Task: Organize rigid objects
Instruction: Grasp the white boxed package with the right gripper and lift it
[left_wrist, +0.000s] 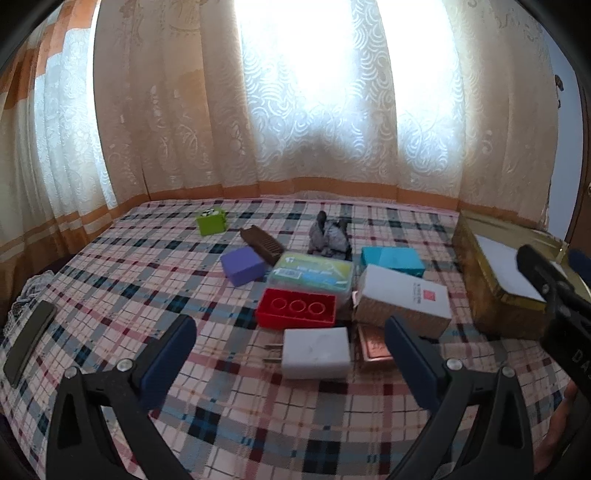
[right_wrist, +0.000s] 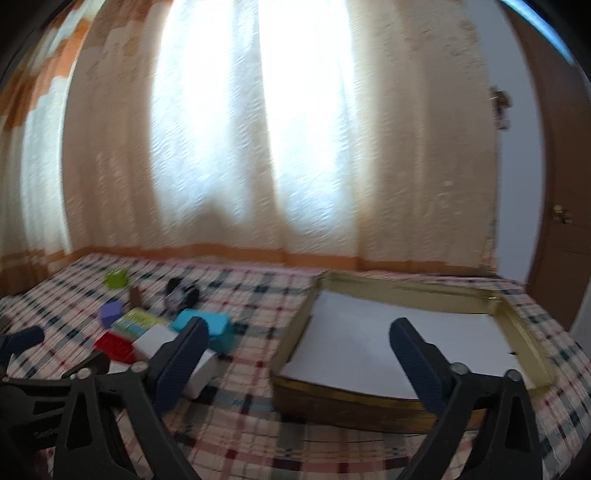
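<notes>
On a bed spread with a plaid sheet, the left gripper hangs low with its blue fingers spread wide and nothing between the pads. Just ahead of it lies a white charger block, prongs pointing left, with a copper-coloured flat piece tucked at its right side.

Behind those sits a red brick, and to its right a white carton; both crowd the charger block closely. Further back come a clear-lidded case, a purple block, a teal box and a brown comb, then a green cube well apart near the curtain.

The right gripper, fingers likewise apart and empty, hovers before the gold tray, whose white floor is bare, so the sorting seems barely begun.

The charger block looks the likely first pick. A clean take would centre the pads on its flat sides, come down squarely, and close without nudging the red brick or catching the copper piece; the soft bedding may let it tip, so a steady lift suits.

A dark phone-like slab lies at the bed's left edge.
</notes>
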